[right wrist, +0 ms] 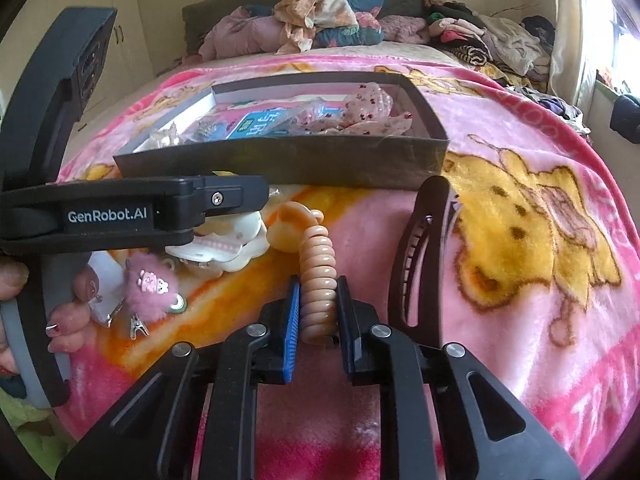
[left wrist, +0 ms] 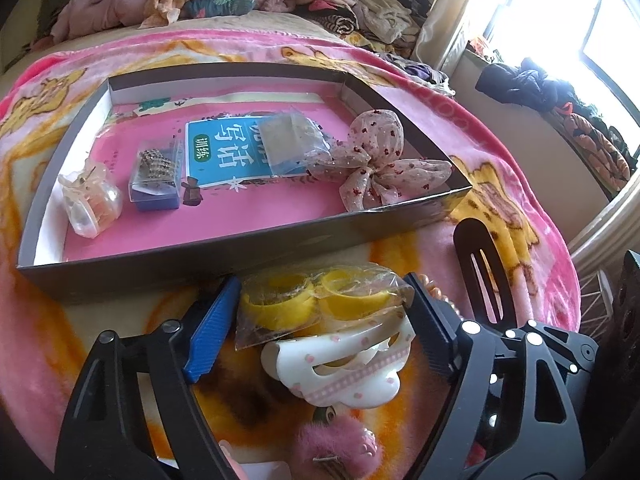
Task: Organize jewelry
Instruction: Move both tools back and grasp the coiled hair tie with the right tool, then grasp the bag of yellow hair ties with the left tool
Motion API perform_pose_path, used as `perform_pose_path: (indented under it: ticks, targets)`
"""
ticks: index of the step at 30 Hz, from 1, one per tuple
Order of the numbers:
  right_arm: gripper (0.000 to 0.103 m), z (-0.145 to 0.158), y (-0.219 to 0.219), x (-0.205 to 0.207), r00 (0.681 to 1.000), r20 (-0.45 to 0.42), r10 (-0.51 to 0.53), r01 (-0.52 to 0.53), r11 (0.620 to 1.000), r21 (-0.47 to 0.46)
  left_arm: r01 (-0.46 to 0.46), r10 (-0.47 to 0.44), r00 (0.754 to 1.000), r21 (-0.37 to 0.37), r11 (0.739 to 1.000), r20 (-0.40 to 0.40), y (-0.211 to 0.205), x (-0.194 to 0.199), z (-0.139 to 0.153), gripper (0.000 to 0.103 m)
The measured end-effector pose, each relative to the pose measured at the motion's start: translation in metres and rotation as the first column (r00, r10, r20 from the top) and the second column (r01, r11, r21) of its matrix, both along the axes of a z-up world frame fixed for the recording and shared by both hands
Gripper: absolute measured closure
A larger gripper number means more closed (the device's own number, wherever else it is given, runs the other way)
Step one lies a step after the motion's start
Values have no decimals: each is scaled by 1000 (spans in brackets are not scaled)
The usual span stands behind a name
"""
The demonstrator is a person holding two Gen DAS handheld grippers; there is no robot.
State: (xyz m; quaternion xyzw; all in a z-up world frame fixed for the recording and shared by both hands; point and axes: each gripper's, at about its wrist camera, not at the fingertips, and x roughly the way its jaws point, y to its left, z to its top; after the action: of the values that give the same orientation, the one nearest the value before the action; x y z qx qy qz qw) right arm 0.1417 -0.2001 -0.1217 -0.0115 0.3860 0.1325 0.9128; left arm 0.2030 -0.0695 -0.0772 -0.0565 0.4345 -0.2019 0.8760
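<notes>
The right gripper (right wrist: 316, 314) is closed on the near end of a peach spiral hair tie (right wrist: 316, 276), its blue and black pads pressing the coil from either side; the rest of the coil runs forward from the fingertips and curls to the left. Just to the right of this gripper a black hair clip (right wrist: 420, 256) lies on the pink blanket (right wrist: 540, 320). The left gripper (left wrist: 320, 320) stands wide, its fingers on either side of a clear packet holding yellow rings (left wrist: 320, 304), touching or nearly touching the packet's edges; whether it grips the packet I cannot tell. Nearer its base, between the fingers, lies a white dotted claw clip (left wrist: 340, 368), and below that a pink fuzzy clip (left wrist: 336, 448). Straight ahead of both grippers sits the dark shallow box (left wrist: 240, 248), already holding a clear claw clip (left wrist: 90, 204), a small clear case (left wrist: 156, 180), a plastic bag (left wrist: 292, 140) and a sheer dotted bow (left wrist: 380, 168).
</notes>
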Motion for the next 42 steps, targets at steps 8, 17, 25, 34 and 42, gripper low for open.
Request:
perform_pose_path:
  ticks: [8, 17, 25, 34, 42]
  targets:
    - [86, 16, -15, -14, 999, 35, -25, 23, 998, 50, 6, -6, 1000, -18, 1000, 19, 2, -6, 9, 33]
    - [86, 33, -14, -26, 997, 73, -21, 16, 998, 65, 2, 2, 996, -45, 999, 87, 12, -16, 35, 33]
    - [86, 46, -4, -25, 995, 97, 0, -6, 998, 64, -22, 30, 992, -69, 997, 122, 31, -22, 52, 33]
    - [86, 56, 15, -12, 993, 118, 32, -39, 997, 59, -76, 86, 984, -66, 995, 153, 54, -17, 61, 33]
    - [86, 67, 22, 7, 989, 142, 34, -43, 997, 62, -105, 113, 975, -50, 993, 189, 64, -7, 66, 33]
